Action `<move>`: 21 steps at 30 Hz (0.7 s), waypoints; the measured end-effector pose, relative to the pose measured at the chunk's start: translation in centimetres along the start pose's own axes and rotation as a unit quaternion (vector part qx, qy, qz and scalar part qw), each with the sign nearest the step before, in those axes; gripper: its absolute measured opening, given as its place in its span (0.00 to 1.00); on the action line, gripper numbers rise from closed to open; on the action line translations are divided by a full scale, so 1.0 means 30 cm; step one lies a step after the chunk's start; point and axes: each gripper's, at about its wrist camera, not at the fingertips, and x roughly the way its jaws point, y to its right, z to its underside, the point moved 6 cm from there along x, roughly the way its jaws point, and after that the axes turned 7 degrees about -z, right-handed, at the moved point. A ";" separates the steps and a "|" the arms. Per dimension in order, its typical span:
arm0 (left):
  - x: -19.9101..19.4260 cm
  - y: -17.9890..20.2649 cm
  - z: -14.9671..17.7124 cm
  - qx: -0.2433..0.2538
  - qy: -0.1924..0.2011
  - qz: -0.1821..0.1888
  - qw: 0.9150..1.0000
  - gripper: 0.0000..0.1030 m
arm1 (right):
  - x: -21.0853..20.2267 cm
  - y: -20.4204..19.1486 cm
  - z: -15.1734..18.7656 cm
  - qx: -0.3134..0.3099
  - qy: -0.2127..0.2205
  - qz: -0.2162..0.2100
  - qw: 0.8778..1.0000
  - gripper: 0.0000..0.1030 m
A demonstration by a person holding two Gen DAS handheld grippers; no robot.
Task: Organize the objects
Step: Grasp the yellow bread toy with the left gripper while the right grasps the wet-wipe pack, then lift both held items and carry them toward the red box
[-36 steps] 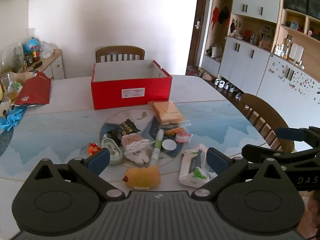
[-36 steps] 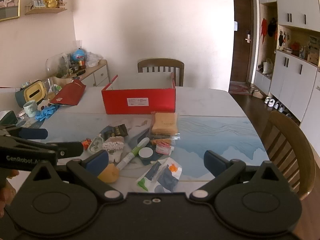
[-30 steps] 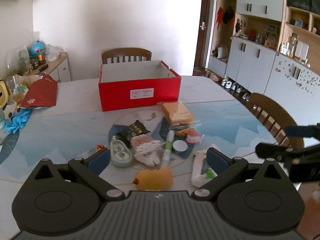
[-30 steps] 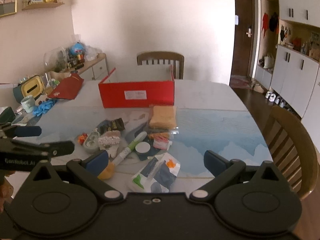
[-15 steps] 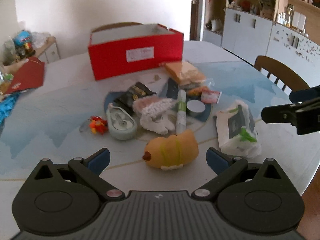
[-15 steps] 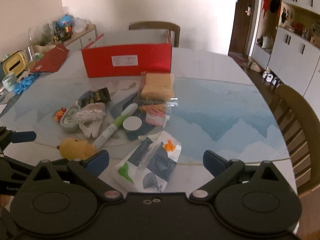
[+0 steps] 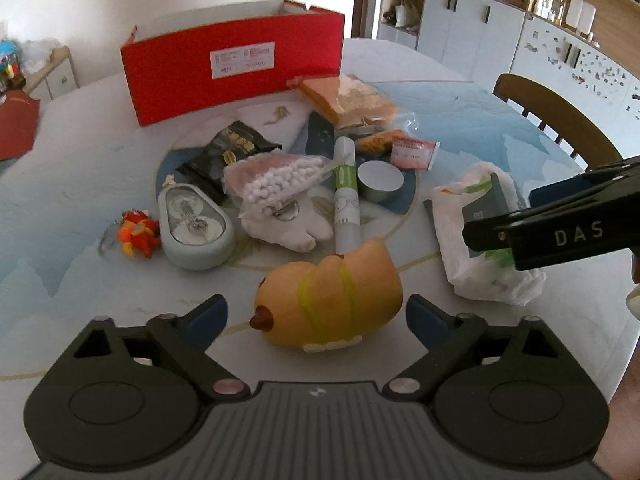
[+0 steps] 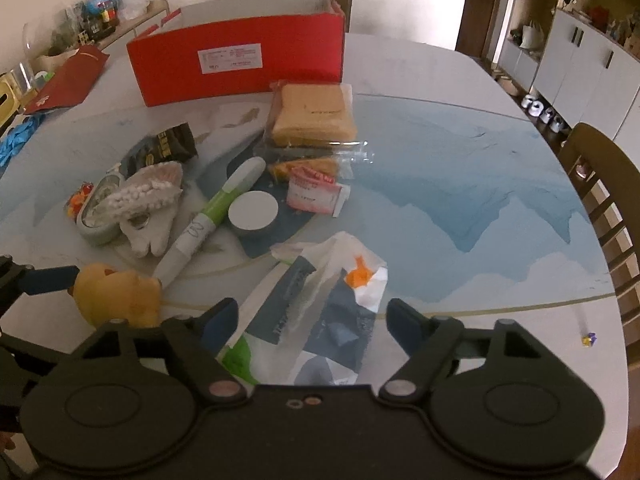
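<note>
Table — yellow toy between left fingers.

A box stands at the far side of the counter. Before it lies a cluster: a sandwich pack nearest the box, a marker and a round tin side by side behind a duck toy. A plastic bag lies right of the toy; a tape dispenser lies to its left, further back.
</note>
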 end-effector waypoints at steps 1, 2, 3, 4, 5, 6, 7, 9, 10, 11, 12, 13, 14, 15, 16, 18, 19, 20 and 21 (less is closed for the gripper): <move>0.005 -0.002 -0.001 -0.004 -0.004 0.003 1.000 0.89 | 0.006 0.000 0.000 0.001 -0.003 0.000 1.000 0.74; 0.009 -0.005 -0.002 -0.008 -0.008 0.009 1.000 0.83 | 0.010 0.002 0.000 0.003 -0.006 0.000 1.000 0.69; 0.010 -0.004 -0.005 -0.012 -0.010 0.018 1.000 0.79 | 0.013 0.003 -0.001 0.006 -0.008 -0.001 1.000 0.67; 0.011 -0.002 -0.007 -0.014 -0.012 0.025 1.000 0.74 | 0.014 0.005 0.001 0.010 -0.011 -0.002 1.000 0.64; 0.011 0.000 -0.010 -0.013 -0.013 0.025 1.000 0.74 | 0.016 0.004 0.000 0.014 -0.012 -0.003 1.000 0.59; 0.010 0.003 -0.011 -0.010 -0.013 0.024 1.000 0.74 | 0.015 0.006 0.000 0.019 -0.014 -0.004 1.000 0.56; 0.009 0.004 -0.010 -0.009 -0.013 0.025 1.000 0.73 | 0.012 0.010 0.002 0.025 -0.015 -0.006 1.000 0.52; 0.009 0.005 -0.012 -0.007 -0.014 0.026 1.000 0.72 | 0.006 0.014 0.003 0.035 -0.015 -0.011 0.999 0.42; 0.008 0.004 -0.012 -0.007 -0.014 0.027 1.000 0.71 | 0.000 0.016 0.003 0.039 -0.013 -0.015 0.999 0.37; 0.006 0.002 -0.013 -0.008 -0.015 0.029 0.999 0.71 | -0.005 0.016 0.002 0.042 -0.011 -0.016 0.999 0.31; 0.000 0.001 -0.013 -0.009 -0.014 0.031 0.999 0.71 | -0.013 0.018 0.001 0.044 -0.008 -0.017 0.999 0.28; -0.006 -0.001 -0.014 -0.010 -0.013 0.032 0.999 0.70 | -0.022 0.018 -0.001 0.045 -0.005 -0.019 0.999 0.22; -0.015 -0.002 -0.015 -0.010 -0.011 0.033 0.999 0.70 | -0.033 0.018 -0.004 0.046 -0.002 -0.022 0.999 0.18; -0.024 -0.003 -0.017 -0.010 -0.008 0.033 0.999 0.70 | -0.045 0.018 -0.007 0.047 0.001 -0.023 0.999 0.17; -0.035 -0.005 -0.019 -0.011 -0.004 0.031 0.999 0.70 | -0.057 0.019 -0.010 0.047 0.004 -0.026 0.999 0.15; -0.060 -0.011 -0.028 -0.014 0.000 0.031 0.999 0.70 | -0.084 0.019 -0.017 0.045 0.011 -0.031 0.998 0.13; -0.071 -0.014 -0.033 -0.016 0.002 0.032 0.999 0.70 | -0.100 0.019 -0.021 0.044 0.014 -0.034 0.998 0.12; -0.085 -0.019 -0.040 -0.018 0.004 0.032 0.999 0.70 | -0.111 0.018 -0.025 0.043 0.017 -0.036 0.998 0.12; -0.097 -0.021 -0.046 -0.019 0.006 0.033 0.999 0.70 | -0.126 0.017 -0.030 0.041 0.022 -0.039 0.998 0.12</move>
